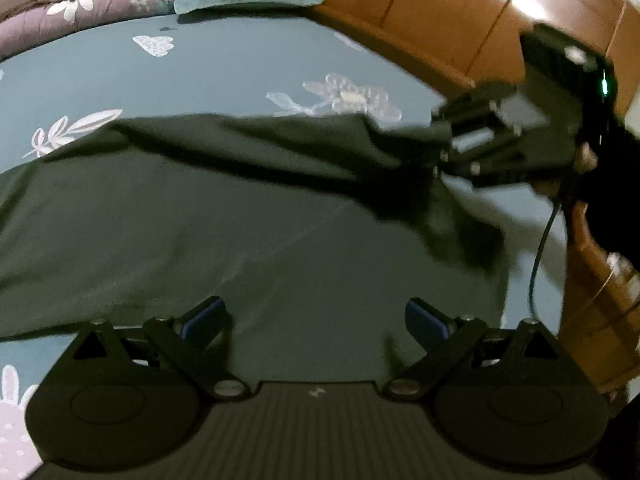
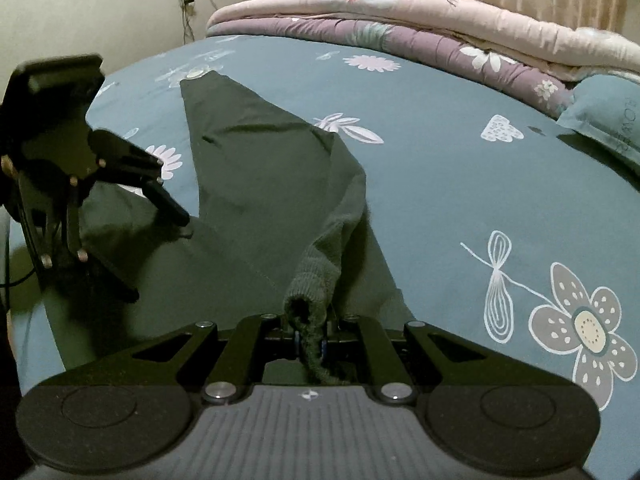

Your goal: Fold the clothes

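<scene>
A dark green sweater (image 1: 200, 220) lies spread on the teal flowered bedsheet (image 1: 220, 72). My left gripper (image 1: 314, 316) hovers low over its body, blue pads wide apart and nothing between them. At the right of the left wrist view my right gripper (image 1: 440, 148) holds a sleeve lifted and stretched across the sweater. In the right wrist view my right gripper (image 2: 310, 340) is shut on the sleeve's ribbed cuff (image 2: 308, 292), and the sleeve runs up and away over the sweater (image 2: 260, 184). The left gripper (image 2: 156, 248) stands open at the left, over the garment.
Folded pink and purple quilts (image 2: 400, 20) and a teal pillow (image 2: 608, 120) lie along the bed's far edge. Orange wooden panelling (image 1: 440, 8) borders the bed on the right. A black cable (image 1: 540, 248) hangs from the right gripper. Bare sheet (image 2: 460, 184) stretches right of the sweater.
</scene>
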A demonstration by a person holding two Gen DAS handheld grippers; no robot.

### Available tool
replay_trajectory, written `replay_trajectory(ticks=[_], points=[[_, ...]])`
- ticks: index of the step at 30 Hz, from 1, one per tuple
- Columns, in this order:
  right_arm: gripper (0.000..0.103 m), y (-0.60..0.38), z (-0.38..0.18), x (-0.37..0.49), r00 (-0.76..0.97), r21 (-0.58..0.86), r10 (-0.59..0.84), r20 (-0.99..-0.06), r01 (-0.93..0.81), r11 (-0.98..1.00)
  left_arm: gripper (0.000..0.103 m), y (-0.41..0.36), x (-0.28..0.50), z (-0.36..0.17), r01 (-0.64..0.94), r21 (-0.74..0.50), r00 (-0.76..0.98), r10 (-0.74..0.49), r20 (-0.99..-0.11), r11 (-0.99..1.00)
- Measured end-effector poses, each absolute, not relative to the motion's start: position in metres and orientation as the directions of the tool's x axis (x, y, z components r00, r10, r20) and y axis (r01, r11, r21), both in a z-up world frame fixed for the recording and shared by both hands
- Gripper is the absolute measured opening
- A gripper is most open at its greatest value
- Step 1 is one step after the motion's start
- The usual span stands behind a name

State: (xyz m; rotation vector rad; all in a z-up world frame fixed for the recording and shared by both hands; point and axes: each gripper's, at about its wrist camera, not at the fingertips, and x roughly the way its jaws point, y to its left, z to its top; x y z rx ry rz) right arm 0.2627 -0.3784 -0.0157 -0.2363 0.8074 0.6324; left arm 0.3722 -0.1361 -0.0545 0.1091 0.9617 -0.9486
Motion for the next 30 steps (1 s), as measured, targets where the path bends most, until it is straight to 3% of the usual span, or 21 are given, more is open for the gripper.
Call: replay_trajectory(ticks=[8, 13, 21, 30], points=[[0.011, -0.354, -0.017, 0.241, 0.551, -0.128, 0.357, -0.754, -0.657, 0.743, 0.096, -0.131, 0.421, -0.059, 0.541, -0.557, 0.199, -0.739, -0.643, 0.63], [0.011, -0.347, -0.024, 0.233, 0.537, -0.125, 0.366, -0.76, -0.673, 0.729, 0.096, -0.121, 0.463, -0.076, 0.344, -0.71, 0.228, -0.788, -0.572, 0.614], [0.011, -0.346, -0.025, 0.22, 0.527, -0.107, 0.38, -0.761, -0.679, 0.726, 0.096, -0.103, 0.506, -0.109, 0.103, -0.811, 0.318, -0.792, -0.522, 0.576], [0.011, -0.345, -0.041, 0.212, 0.48, -0.034, 0.4, -0.781, -0.671, 0.741, 0.095, -0.101, 0.517, -0.118, 0.056, -0.853, 0.391, -0.797, -0.46, 0.519]])
